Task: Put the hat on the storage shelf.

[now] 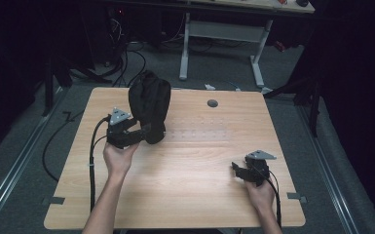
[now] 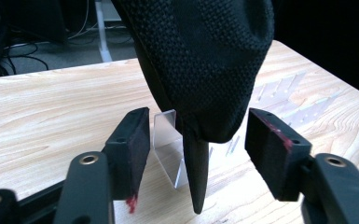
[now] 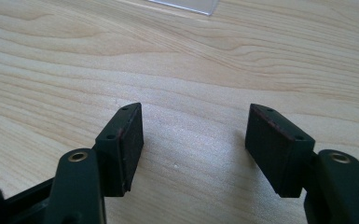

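A black woven-fabric bag [image 1: 149, 105] stands upright at the back left of the wooden table [image 1: 185, 190]. Its lower end [image 2: 205, 70] hangs between the jaws of my left gripper [image 2: 198, 130], which are open with a gap on each side. A narrow black tab [image 2: 198, 182] points down from the bag to the tabletop, beside a clear plastic stand [image 2: 168, 149]. In the high view my left gripper [image 1: 146, 130] sits at the bag's near-left base. My right gripper [image 1: 236, 168] is open near the table's front right, and in its own view the right gripper [image 3: 196, 135] has bare wood between its jaws.
A clear plastic sheet with slots [image 1: 199, 131] lies flat to the right of the bag, and its corner [image 3: 186, 4] shows ahead of the right gripper. A round cable hole [image 1: 212, 103] sits near the far edge. A desk frame [image 1: 224, 34] and cables [image 1: 126, 63] stand beyond the table.
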Tool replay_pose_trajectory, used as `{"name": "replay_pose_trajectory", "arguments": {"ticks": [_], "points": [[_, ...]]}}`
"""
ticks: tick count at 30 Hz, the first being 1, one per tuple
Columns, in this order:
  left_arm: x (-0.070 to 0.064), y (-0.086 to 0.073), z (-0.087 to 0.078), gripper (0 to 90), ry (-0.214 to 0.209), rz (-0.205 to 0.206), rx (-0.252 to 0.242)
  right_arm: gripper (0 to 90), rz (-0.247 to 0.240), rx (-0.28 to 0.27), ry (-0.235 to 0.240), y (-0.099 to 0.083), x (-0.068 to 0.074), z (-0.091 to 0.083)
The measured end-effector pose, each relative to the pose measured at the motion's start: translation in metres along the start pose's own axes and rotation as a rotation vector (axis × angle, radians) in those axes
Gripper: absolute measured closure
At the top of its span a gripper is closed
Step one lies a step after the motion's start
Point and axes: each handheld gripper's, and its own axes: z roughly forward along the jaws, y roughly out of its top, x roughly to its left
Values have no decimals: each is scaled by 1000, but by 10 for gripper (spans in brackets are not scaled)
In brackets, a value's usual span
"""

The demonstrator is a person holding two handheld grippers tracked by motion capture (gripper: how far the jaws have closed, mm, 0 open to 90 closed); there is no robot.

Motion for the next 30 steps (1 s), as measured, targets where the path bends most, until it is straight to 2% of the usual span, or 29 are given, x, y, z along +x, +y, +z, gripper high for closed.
{"name": "replay_pose_trajectory", "arguments": {"ticks": [11, 17, 30], "points": [[2, 5, -16, 349, -22, -18, 9, 371, 1, 0, 0, 0, 0, 0], [5, 8, -23, 344, -21, -18, 21, 371, 1, 0, 0, 0, 0, 0], [14, 11, -46, 344, -14, -43, 9, 371, 1, 0, 0, 0, 0, 0]]}}
